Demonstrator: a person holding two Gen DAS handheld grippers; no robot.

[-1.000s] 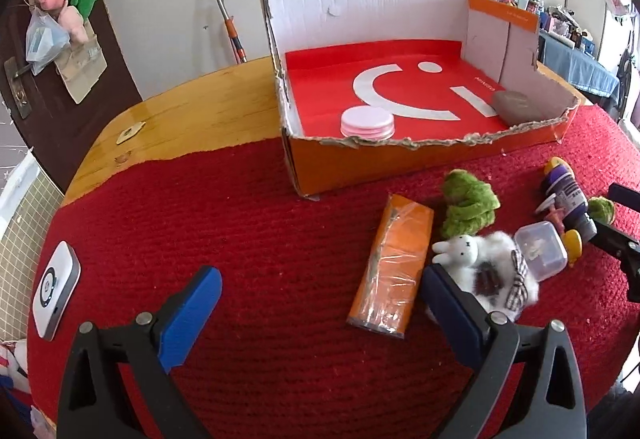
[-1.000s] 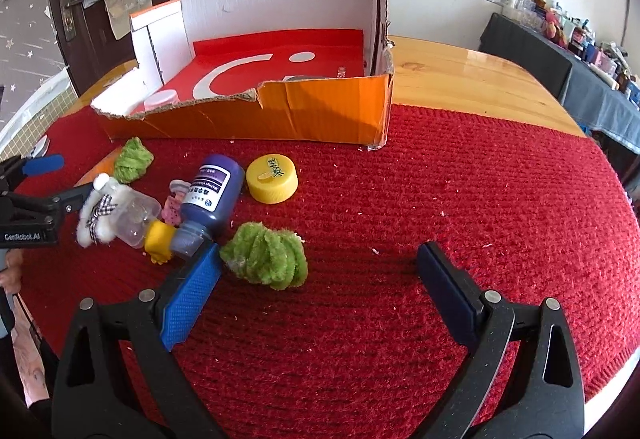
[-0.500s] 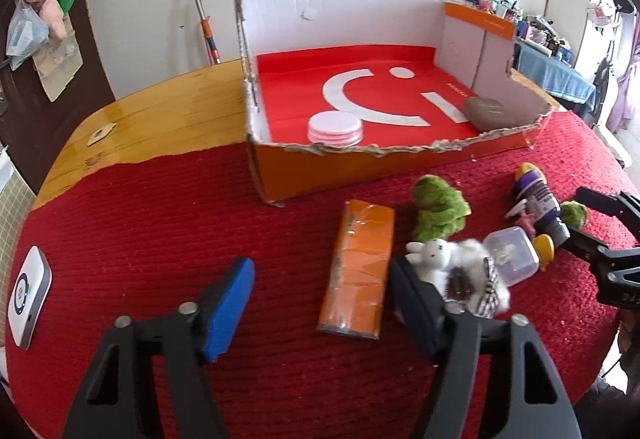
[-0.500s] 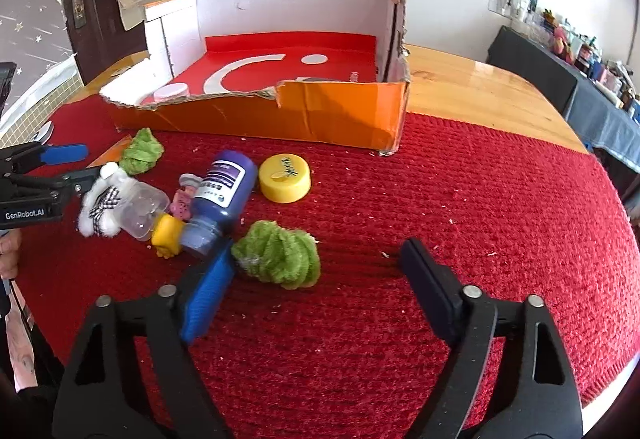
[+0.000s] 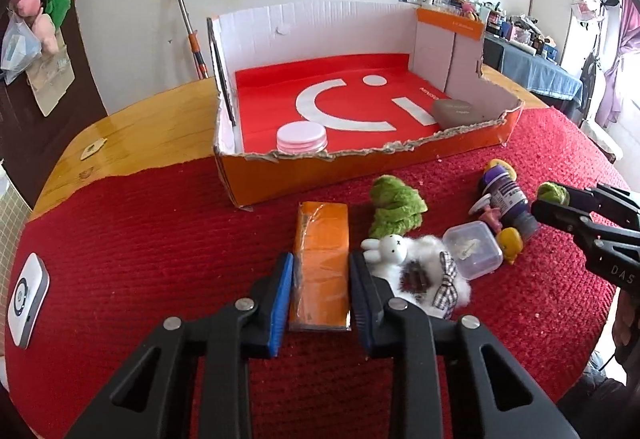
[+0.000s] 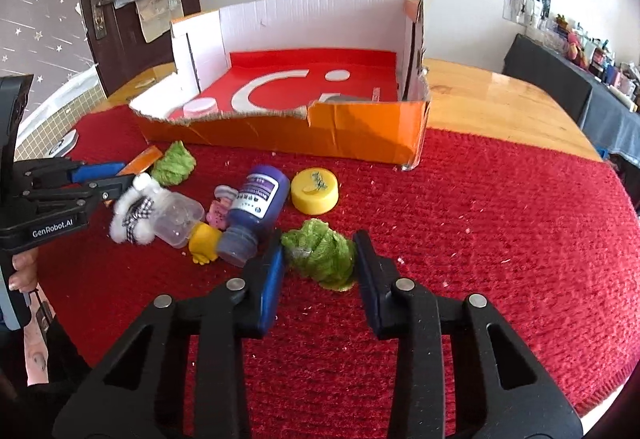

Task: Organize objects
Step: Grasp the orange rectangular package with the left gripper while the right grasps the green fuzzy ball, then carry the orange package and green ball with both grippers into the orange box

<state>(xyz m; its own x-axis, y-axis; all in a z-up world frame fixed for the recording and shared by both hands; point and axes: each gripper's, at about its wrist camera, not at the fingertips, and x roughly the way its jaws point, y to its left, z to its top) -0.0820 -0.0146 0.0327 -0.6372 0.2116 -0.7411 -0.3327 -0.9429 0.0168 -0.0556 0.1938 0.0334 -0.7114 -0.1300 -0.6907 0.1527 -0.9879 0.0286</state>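
- White device (image 5: 27,299) lay at the far left on the red mat (image 5: 140,239), well apart from everything else.
- Left gripper (image 5: 320,289) was clamped on the near end of the orange packet (image 5: 322,251), a blue pad on each long side; packet lay flat on the mat, pointing toward the box.
- Torn orange cardboard box (image 5: 360,167) sat behind, half on the mat, half on the wooden table (image 5: 152,119). Inside it: pink-lidded jar (image 5: 302,137) at the front left, grey pouch (image 5: 456,111) at the right wall.
- White plush bunny (image 5: 416,267) lay touching the left gripper's right finger; green fuzzy toy (image 5: 394,205) just behind the bunny.
- Clear small container (image 5: 472,249) was against the bunny, with a yellow toy (image 5: 510,245), a small pink toy (image 6: 220,209) and a purple bottle (image 5: 506,197) on its side next to it, all bunched together.
- Yellow round cap (image 6: 315,191) lay just right of the bottle.
- Right gripper (image 6: 318,259) was closing around a second green fuzzy toy (image 6: 320,255), which sat on the mat between the fingers; left pad touched it, right pad looked just at its edge, full squeeze not clear.
- A hand (image 6: 24,271) held the left gripper's handle at the left edge of the right wrist view.
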